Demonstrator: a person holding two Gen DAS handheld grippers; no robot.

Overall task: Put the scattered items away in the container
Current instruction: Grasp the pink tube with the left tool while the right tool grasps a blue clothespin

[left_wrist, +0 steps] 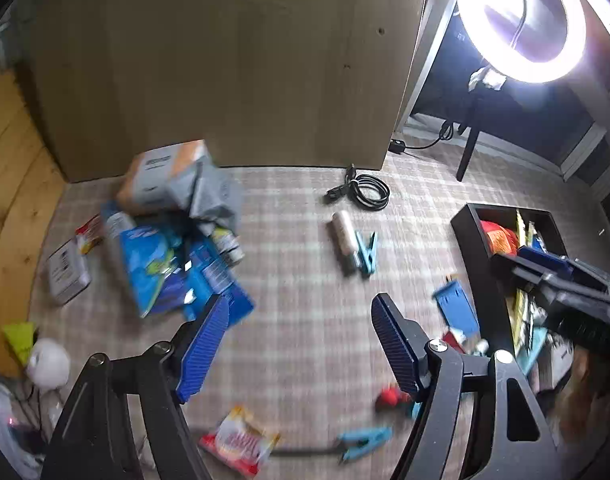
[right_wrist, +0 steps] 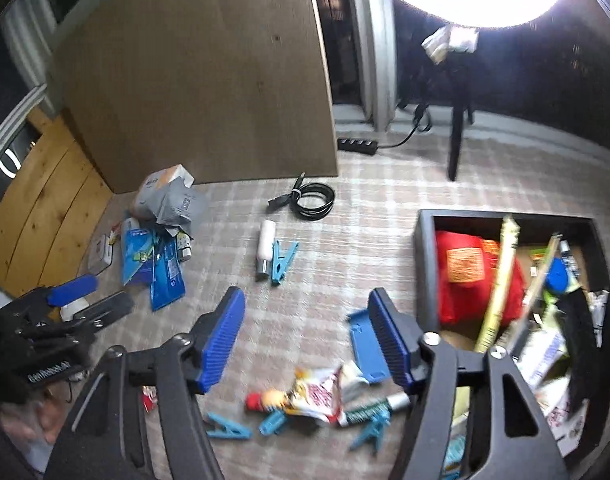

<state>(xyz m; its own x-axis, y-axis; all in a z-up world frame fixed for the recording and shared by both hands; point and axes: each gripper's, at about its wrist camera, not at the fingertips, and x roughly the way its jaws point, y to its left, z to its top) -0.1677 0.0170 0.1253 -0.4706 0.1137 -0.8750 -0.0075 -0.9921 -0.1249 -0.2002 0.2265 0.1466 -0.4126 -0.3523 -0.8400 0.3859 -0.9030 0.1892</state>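
Container (right_wrist: pixel 423 264) sits at your right on the checked carpet (right_wrist: pixel 325 240), already part-filled.
Both your left gripper (left_wrist: pixel 301 344) and right gripper (right_wrist: pixel 305 336) hover with jaws apart, holding nothing, over scattered clothespegs (right_wrist: pixel 283 260).

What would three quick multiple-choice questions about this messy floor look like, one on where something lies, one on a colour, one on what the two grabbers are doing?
1. Where does the coiled black cable lie?
A. Inside the black container
B. On the checked rug near the wooden panel
C. Between the right gripper's fingers

2. What colour is the clothes peg beside the small white bottle?
A. Light blue
B. Yellow
C. Red

3. What state is the right gripper in?
A. Shut on a peg
B. Shut on a snack packet
C. Open, holding nothing

Answers:
1 B: the cable sits on the rug just before the panel, outside the container.
2 A: the peg is light blue.
3 C: its blue pads stand wide apart with only rug between them; the left gripper is open too.
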